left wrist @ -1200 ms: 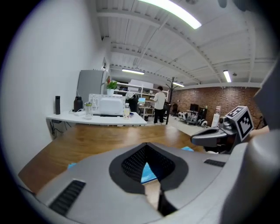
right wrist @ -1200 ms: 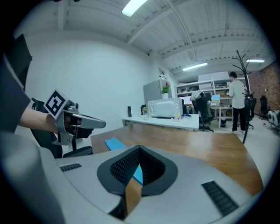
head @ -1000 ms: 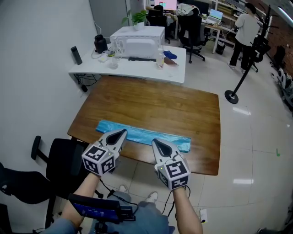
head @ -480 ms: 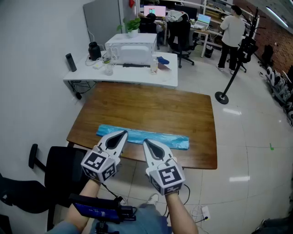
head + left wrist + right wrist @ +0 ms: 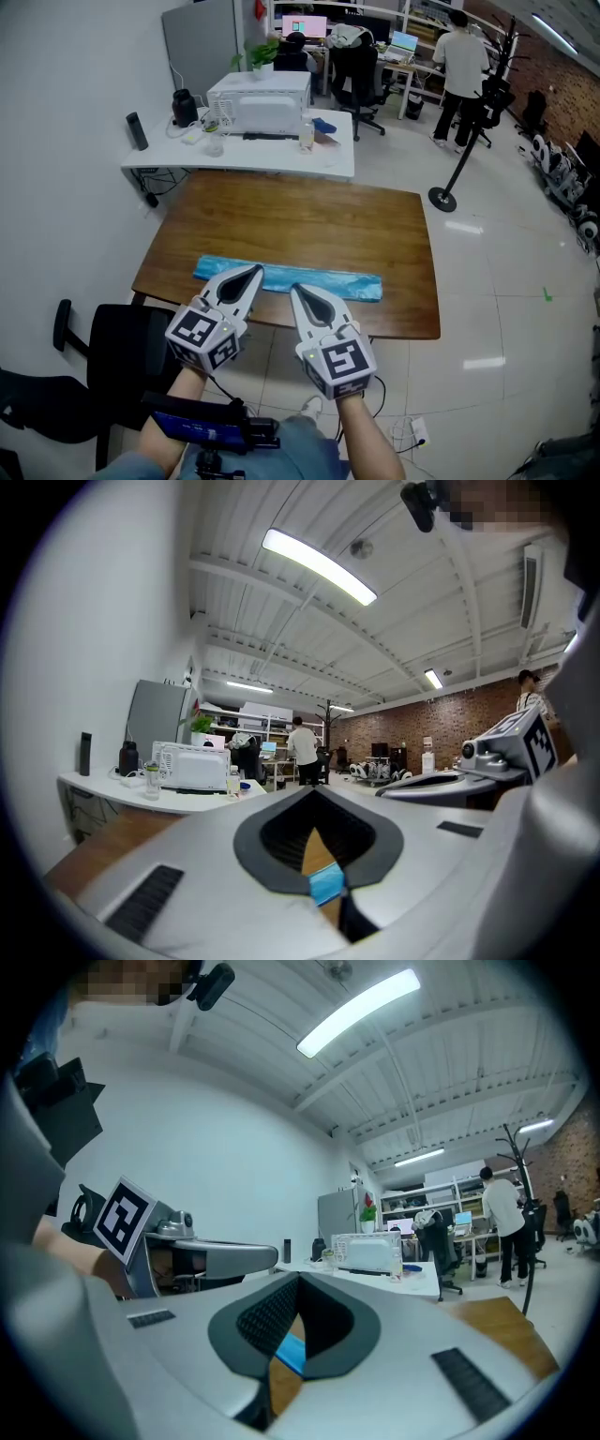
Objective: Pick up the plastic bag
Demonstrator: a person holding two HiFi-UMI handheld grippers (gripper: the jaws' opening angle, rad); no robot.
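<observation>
1. On the wooden counter, near its front edge, the blue bag lies flat as a long strip, parallel to that edge.
2. Left tool: jaws closed, tips together, nothing gripped. In the head view it overlaps the left part of the bag. Whether it touches the bag cannot be told.
3. Right tool: jaws closed, tips together, nothing gripped. It is just beside the left tool, over the middle of the bag.
4. Both tools point level, toward the far side of the counter.
5. Each gripper view shows a slice of the bag and bare wood through the opening behind the closed tips.
6. Beyond the counter, a white counter carries a white appliance.
7. A black chair stands at the left of the counter.
8. A person stands well apart, at the far desks.
</observation>
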